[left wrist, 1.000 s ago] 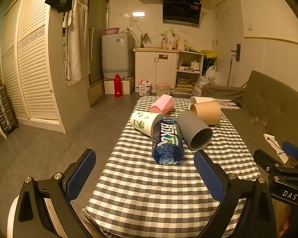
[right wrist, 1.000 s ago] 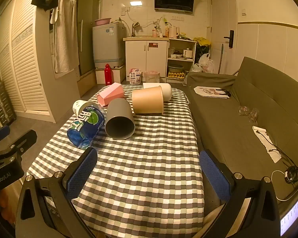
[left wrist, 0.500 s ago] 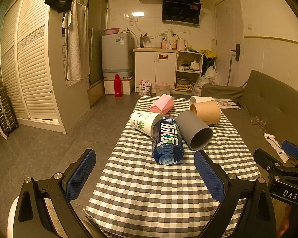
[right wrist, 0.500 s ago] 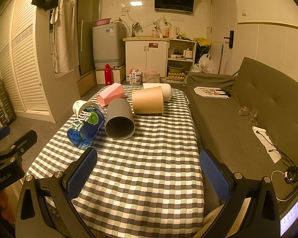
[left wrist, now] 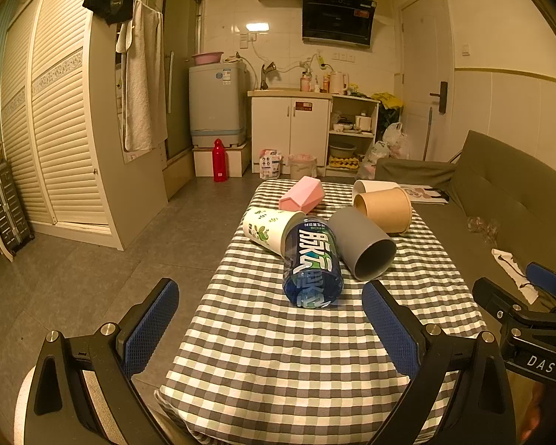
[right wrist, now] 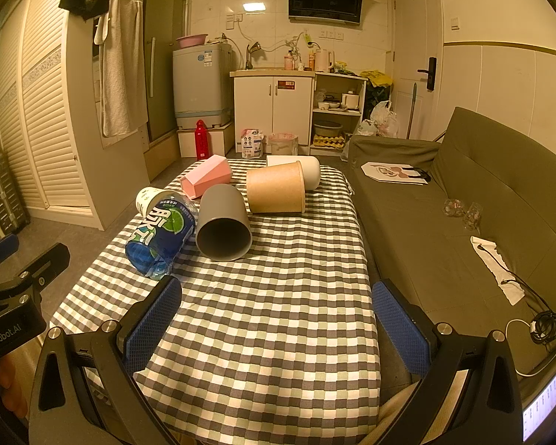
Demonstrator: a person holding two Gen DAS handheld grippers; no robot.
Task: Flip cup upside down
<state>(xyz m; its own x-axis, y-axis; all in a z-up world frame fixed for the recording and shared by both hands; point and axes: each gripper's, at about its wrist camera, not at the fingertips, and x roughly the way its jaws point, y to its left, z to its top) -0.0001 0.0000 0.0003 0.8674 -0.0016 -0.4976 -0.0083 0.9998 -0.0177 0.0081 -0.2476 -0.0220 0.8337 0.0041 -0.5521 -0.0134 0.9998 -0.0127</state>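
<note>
Six vessels lie tipped over toward the table's (right wrist: 278, 315) far end, none yet mouth-down. From the left edge: white printed cup (left wrist: 268, 228), blue bottle (left wrist: 312, 263), pink cup (left wrist: 302, 199), grey cup (right wrist: 222, 228), brown cup (right wrist: 276, 193), white cup (right wrist: 307, 170). Your left gripper (left wrist: 270, 328) and right gripper (right wrist: 276, 324) hang spread wide, holding nothing. Take the grey cup across its wall, clear of the touching bottle.

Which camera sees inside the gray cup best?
The right wrist view: the gray cup lies on its side with its round opening turned toward that camera, showing the dark inside. The left wrist view shows the gray cup more side-on, its opening angled away to the right.
</note>
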